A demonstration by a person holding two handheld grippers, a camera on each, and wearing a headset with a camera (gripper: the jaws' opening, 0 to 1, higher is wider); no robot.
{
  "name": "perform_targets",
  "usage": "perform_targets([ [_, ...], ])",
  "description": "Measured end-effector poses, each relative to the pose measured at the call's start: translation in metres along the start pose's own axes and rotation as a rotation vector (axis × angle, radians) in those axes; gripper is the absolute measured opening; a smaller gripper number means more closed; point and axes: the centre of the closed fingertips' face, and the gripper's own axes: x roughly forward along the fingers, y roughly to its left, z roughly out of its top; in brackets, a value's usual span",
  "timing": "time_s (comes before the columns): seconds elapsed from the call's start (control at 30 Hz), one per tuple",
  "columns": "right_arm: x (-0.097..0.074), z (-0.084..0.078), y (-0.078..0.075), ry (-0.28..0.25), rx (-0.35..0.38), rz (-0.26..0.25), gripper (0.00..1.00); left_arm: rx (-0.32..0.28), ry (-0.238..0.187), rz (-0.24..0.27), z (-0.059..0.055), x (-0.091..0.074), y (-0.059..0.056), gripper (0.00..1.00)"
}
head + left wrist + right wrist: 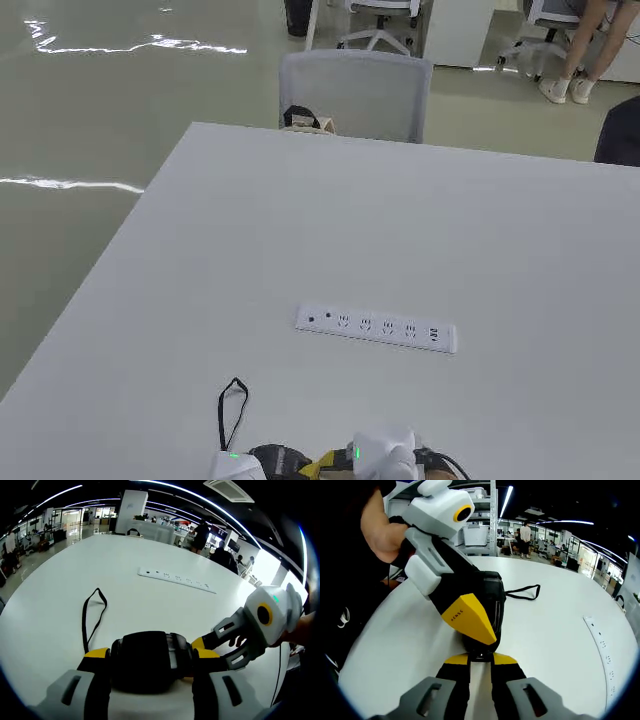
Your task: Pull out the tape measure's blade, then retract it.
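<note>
A black tape measure (pixel 142 667) is seen at the near edge of a white table (pixel 300 230), resting on the surface. It is clamped across its case by the yellow-tipped jaws of the left gripper (pixel 150 652), one on the left side and one on the right, both pressed against the case. The right gripper (pixel 480 658) is brought in from the right, and its jaws are pinched together on a small dark part at the edge of the case. The blade's tip there is too small to be made out. A black wrist strap (pixel 232 410) is attached to the case and is laid in a loop on the table, trailing far and left of it. A white power strip (pixel 375 330) is set flat near the middle of the table, well apart from the tape measure on the far side. A grey chair (pixel 355 95) is pushed up to the table's far edge.
</note>
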Motion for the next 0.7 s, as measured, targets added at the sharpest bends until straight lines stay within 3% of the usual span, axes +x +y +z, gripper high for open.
perform_targets([
  [0.43,-0.003,0.001,-0.002,0.009,0.023,-0.032,0.17,-0.001,0.025,-0.029,0.002,0.001,-0.003,0.65],
  [0.53,-0.008,0.002,-0.002,0.018,0.038,-0.052,0.25,0.039,0.046,-0.049,-0.002,0.001,-0.004,0.66],
  [0.7,-0.019,0.004,-0.002,0.011,0.078,-0.103,0.29,0.101,0.057,-0.088,-0.004,-0.005,-0.008,0.71],
])
